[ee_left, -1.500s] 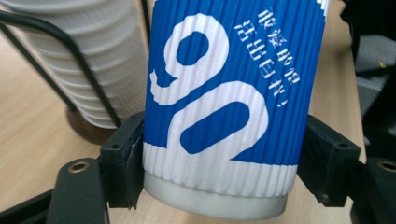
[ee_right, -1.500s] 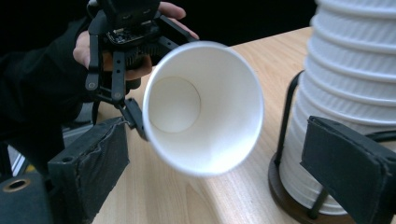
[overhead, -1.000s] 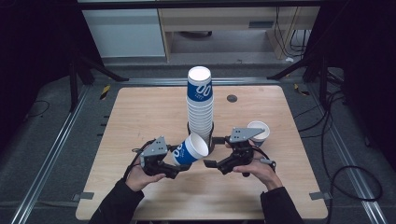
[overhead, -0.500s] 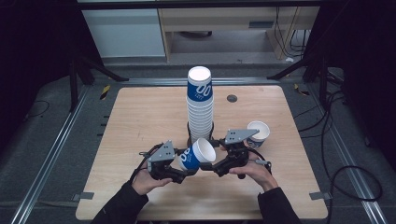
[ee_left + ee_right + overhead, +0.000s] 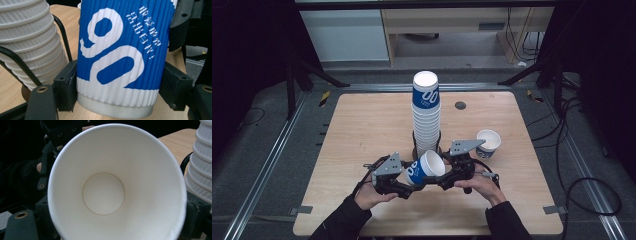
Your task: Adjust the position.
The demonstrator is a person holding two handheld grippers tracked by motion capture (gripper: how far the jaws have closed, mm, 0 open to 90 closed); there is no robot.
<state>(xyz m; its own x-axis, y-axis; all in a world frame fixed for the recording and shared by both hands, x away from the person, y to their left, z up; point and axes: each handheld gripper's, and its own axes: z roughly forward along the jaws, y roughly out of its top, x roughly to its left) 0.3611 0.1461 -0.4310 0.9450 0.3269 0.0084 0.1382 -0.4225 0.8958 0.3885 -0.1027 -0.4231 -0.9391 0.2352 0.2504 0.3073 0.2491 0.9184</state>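
Note:
A blue paper cup with white figures lies on its side above the table's near middle, mouth towards the right. My left gripper is shut on its lower body near the base; both pads press the ribbed wall. My right gripper comes at the mouth from the other side. Its jaws have just been closing with the cup between them, and now sit against the cup's outer wall either side of the white inside. The cup hides that gripper's fingertips.
A tall stack of upturned cups stands in a black wire holder just behind the grippers, close beside the held cup. A single white cup stands upright at the right. The wooden table has dark floor around it.
Both hands have come closer together. The right gripper has moved left up to the cup's mouth, and the cup has tipped to face it more squarely.

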